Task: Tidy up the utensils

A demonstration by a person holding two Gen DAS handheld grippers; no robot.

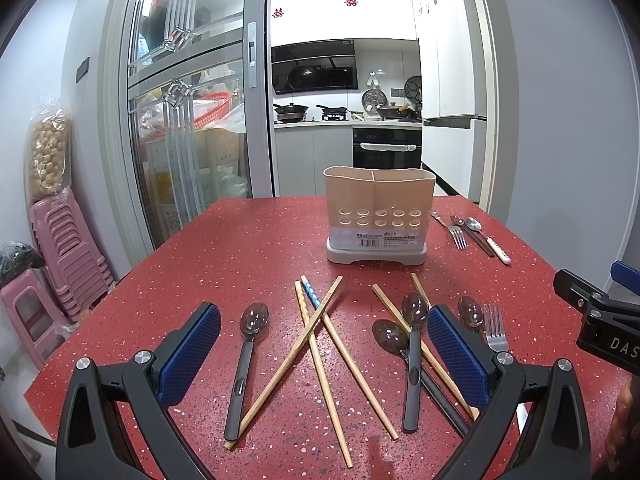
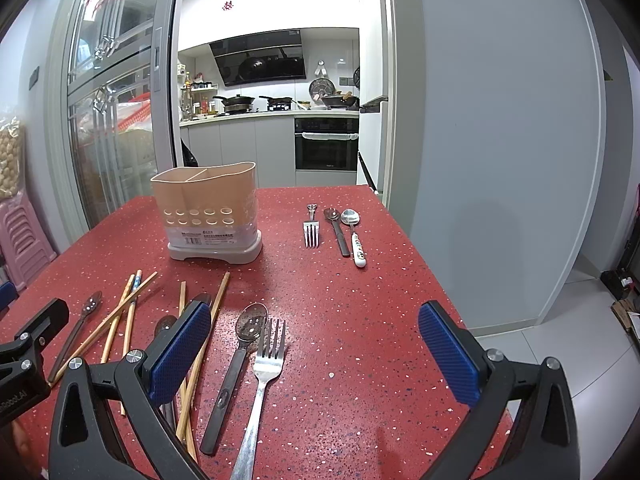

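A beige two-compartment utensil holder (image 1: 378,214) (image 2: 208,216) stands empty on the red table. In front of it lie several wooden chopsticks (image 1: 316,360) (image 2: 132,312), dark-handled spoons (image 1: 246,364) (image 2: 236,368) and a steel fork (image 2: 260,380) (image 1: 495,330). My left gripper (image 1: 324,344) hovers open over the crossed chopsticks, holding nothing. My right gripper (image 2: 316,344) is open above the table right of the fork, holding nothing. Each gripper shows at the edge of the other's view.
Farther right lie a small fork (image 2: 311,229), a dark spoon (image 2: 336,232) and a white-handled spoon (image 2: 354,236). Pink stools (image 1: 60,256) stand left of the table (image 2: 360,320). A glass door (image 1: 188,100) and kitchen lie behind.
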